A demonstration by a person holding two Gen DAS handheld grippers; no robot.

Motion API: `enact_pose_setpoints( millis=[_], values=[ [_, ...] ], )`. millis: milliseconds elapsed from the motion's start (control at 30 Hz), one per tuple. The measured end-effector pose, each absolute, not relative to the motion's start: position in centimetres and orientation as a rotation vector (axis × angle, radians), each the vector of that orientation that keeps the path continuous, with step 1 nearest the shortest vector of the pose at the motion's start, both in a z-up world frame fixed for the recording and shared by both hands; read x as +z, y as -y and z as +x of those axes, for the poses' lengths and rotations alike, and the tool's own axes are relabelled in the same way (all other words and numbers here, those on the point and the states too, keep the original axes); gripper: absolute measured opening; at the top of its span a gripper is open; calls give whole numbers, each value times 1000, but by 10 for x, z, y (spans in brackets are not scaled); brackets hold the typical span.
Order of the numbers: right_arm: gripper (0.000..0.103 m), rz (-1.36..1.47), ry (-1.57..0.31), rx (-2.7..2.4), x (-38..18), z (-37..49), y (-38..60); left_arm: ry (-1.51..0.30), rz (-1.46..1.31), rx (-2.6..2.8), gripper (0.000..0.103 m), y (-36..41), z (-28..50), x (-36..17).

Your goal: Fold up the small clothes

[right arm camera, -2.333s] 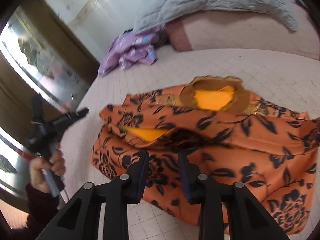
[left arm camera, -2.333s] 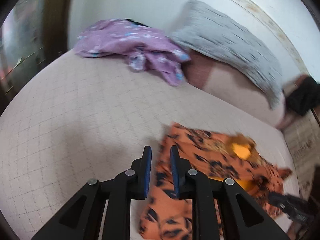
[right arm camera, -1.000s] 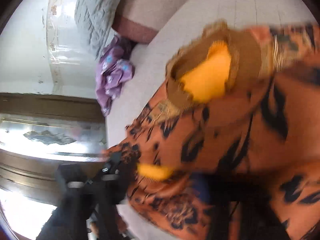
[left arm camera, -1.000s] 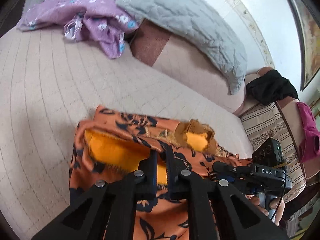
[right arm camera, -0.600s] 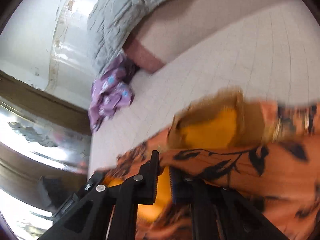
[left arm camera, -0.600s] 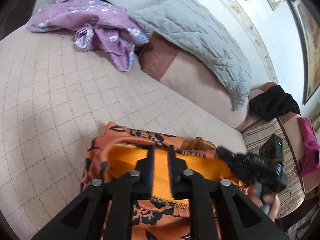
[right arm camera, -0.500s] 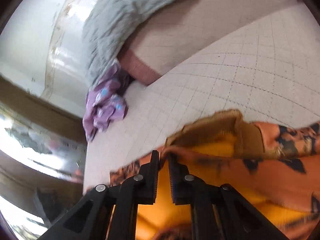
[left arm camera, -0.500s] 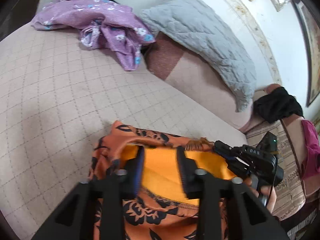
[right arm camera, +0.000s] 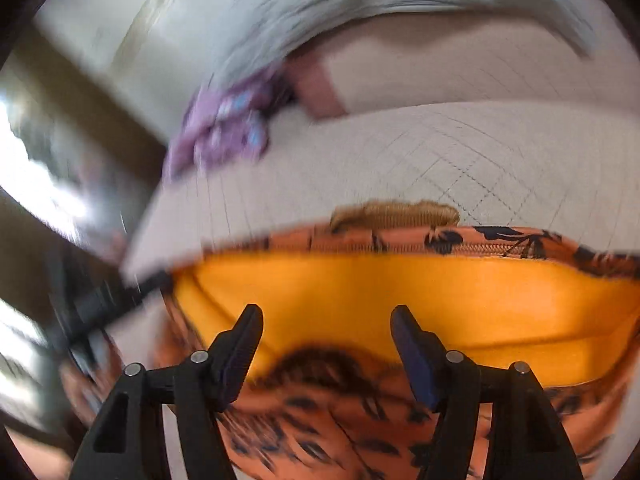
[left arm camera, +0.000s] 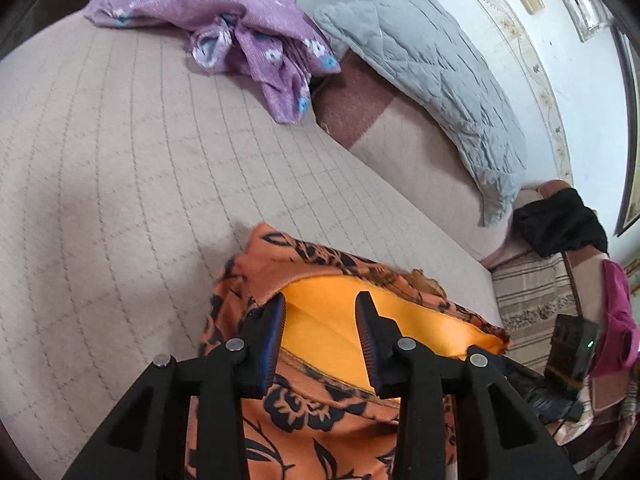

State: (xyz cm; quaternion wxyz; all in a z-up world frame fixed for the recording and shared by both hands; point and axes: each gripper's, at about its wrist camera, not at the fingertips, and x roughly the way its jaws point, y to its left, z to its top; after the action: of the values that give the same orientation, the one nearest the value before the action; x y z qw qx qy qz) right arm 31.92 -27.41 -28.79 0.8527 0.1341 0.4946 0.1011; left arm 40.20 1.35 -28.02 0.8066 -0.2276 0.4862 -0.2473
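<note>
An orange garment with a black flower print (left arm camera: 320, 412) lies on the beige quilted bed, its lower half folded up so the plain orange lining (left arm camera: 320, 320) faces up. My left gripper (left arm camera: 320, 316) is open just above the folded edge, holding nothing. In the right wrist view the same garment (right arm camera: 360, 424) shows its lining (right arm camera: 400, 292) as a wide band, with the brown collar (right arm camera: 396, 212) behind it. My right gripper (right arm camera: 326, 328) is wide open over the lining and empty. The right wrist view is blurred by motion.
A purple flowered garment (left arm camera: 224, 12) lies crumpled at the far side of the bed (left arm camera: 100, 160), next to a grey quilted pillow (left arm camera: 432, 68). A black cloth (left arm camera: 560, 224) and a magenta cloth (left arm camera: 616, 312) lie at the right.
Both grippers carried the garment's lower edge up over the garment, showing the lining, then opened and let it go. The right gripper is still moving.
</note>
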Motion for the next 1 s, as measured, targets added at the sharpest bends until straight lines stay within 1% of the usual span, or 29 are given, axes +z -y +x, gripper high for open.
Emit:
enact_pose_setpoints(
  millis=[67, 100, 133, 167, 200, 233, 267, 367, 467, 533, 567, 667, 700, 733, 767, 800, 833, 867, 900, 967, 1000],
  values=[
    [69, 182, -1062, 204, -293, 317, 265, -1039, -486, -532, 35, -12, 402, -281],
    [68, 144, -1073, 204, -297, 318, 262, -1035, -482, -535, 29, -12, 402, -280],
    [59, 111, -1097, 210, -302, 320, 261, -1030, -481, -538, 20, -12, 402, -280],
    [36, 79, -1127, 215, -309, 322, 259, -1024, -484, -541, 15, -12, 402, -279],
    [27, 37, -1152, 207, -315, 325, 256, -1019, -492, -548, 10, -13, 403, -279],
    [20, -3, -1155, 200, -319, 326, 254, -1015, -501, -552, 8, -14, 404, -280],
    [5, -33, -1148, 192, -319, 326, 253, -1011, -506, -550, 8, -15, 405, -280],
    [4, -24, -1082, 115, -310, 330, 259, -976, -533, -540, 7, -21, 406, -277],
    [3, 104, -976, 38, -295, 339, 282, -889, -566, -521, 7, -30, 403, -263],
    [3, 179, -955, -1, -296, 347, 296, -829, -580, -483, 8, -38, 400, -255],
    [3, 210, -952, -20, -298, 354, 300, -817, -583, -469, 8, -41, 399, -254],
    [4, 284, -944, -86, -316, 367, 316, -864, -542, -452, 15, -36, 402, -258],
    [4, 341, -954, -91, -325, 371, 321, -898, -506, -440, 22, -32, 403, -262],
    [8, 403, -966, -79, -331, 373, 327, -928, -474, -426, 34, -27, 404, -266],
    [8, 457, -982, -67, -335, 374, 330, -962, -442, -409, 40, -22, 404, -270],
    [8, 500, -1001, -63, -339, 374, 335, -1008, -397, -382, 50, -17, 405, -276],
    [8, 535, -1009, -53, -340, 372, 338, -1033, -373, -367, 54, -13, 405, -280],
    [8, 553, -1006, -43, -340, 367, 340, -1053, -355, -352, 54, -10, 406, -284],
    [10, 561, -997, -42, -336, 361, 343, -1079, -326, -328, 55, -7, 407, -289],
    [29, 575, -948, -48, -324, 344, 354, -1106, -280, -288, 55, -6, 406, -297],
    [32, 586, -912, -49, -316, 334, 360, -1114, -249, -259, 55, -6, 406, -301]
  ],
)
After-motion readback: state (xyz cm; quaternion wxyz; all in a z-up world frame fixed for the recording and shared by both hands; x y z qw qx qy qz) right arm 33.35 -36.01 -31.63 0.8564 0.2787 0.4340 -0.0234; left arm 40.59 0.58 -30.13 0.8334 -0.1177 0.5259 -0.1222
